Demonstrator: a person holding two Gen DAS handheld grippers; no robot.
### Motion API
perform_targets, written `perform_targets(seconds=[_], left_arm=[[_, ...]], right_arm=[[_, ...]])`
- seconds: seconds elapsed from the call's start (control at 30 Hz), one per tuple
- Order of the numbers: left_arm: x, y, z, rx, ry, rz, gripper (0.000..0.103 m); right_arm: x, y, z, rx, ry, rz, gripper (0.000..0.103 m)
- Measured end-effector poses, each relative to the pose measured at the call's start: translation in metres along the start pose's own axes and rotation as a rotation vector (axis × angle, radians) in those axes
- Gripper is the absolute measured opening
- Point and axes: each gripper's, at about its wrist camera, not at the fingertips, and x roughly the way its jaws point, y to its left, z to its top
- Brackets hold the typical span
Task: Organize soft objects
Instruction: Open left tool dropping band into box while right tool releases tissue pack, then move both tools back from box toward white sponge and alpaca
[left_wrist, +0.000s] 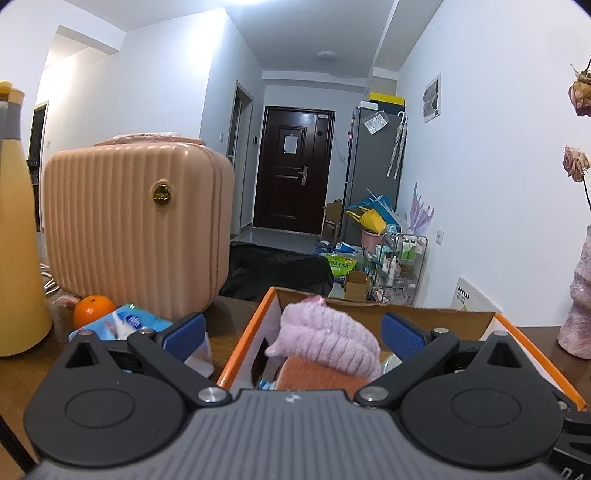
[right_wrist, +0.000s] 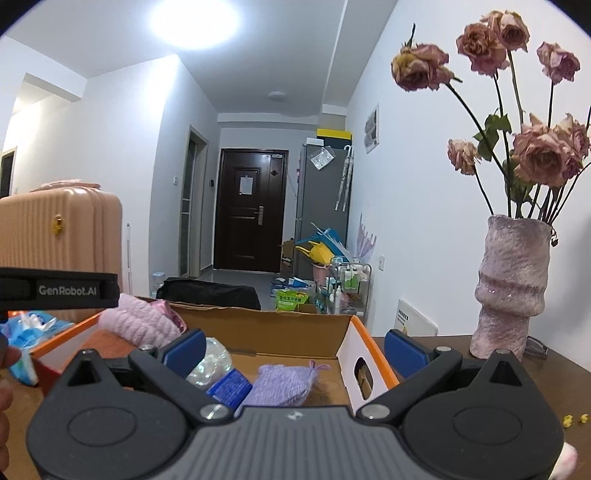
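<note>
Ribbed left gripper (left_wrist: 293, 334), fuzzy pink cloth (left_wrist: 328, 341), cardboard box (left_wrist: 242, 349)

Indoor scene, evenly bright; ceiling light (right_wrist: 194, 24) overhead blown out to white glare. Fisheye bending of walls and dark vignette at corners; far hallway dimmer, shadows soft, focus sharp throughout.

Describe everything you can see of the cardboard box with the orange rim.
The cardboard box stands open-topped on the dark wooden table, plain brown inside, white outside with an orange rim and an oval hand-hole in its right end wall. Inside lie a fuzzy pink cloth on an orange item at the left, plus a lavender knitted pouch, a blue packet and clear crumpled plastic. Neither gripper touches it.
</note>
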Motion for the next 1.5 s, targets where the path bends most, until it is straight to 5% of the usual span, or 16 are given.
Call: perform_targets(seconds=[0.93, 1.5], left_arm=[[-0.113, 0.045, -0.040, 0.052, 0.061, -0.019, 0.103], [-0.165, 0.082, -0.056, 0.032, 0.131, -0.056, 0.103]], right_arm=[[-0.103, -0.010, -0.028, -0.050, 0.034, 0.021, 0.103], [-0.138, 0.003, -0.049, -0.047, 0.180, 0.101, 0.103]])
